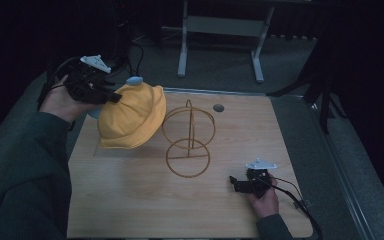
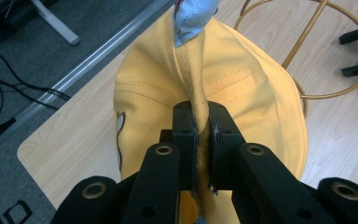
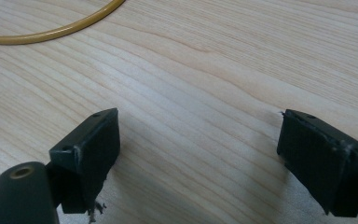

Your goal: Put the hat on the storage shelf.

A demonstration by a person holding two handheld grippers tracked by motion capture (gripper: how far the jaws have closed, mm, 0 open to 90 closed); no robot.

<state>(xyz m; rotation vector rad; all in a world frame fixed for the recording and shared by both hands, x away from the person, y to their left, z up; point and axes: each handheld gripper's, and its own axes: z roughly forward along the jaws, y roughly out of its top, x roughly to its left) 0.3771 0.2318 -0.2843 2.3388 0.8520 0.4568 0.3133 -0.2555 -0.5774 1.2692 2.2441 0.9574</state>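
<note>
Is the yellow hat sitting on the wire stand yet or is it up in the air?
In the air. The left claw pinches a fold of the hat, holding it beside the stand.

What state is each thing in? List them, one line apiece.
Yellow hat: lifted off the table, a fold pinched.
Left gripper: shut on the hat's fabric.
Right gripper: open, low over the table, holding nothing.
Wire stand: upright on the table, bare.

The left tool (image 1: pixel 114 96) is being held raised at the far left, its jaws pinching tight together. The right tool (image 1: pixel 233 183) is lying low at the near right, its jaws standing wide apart.
</note>
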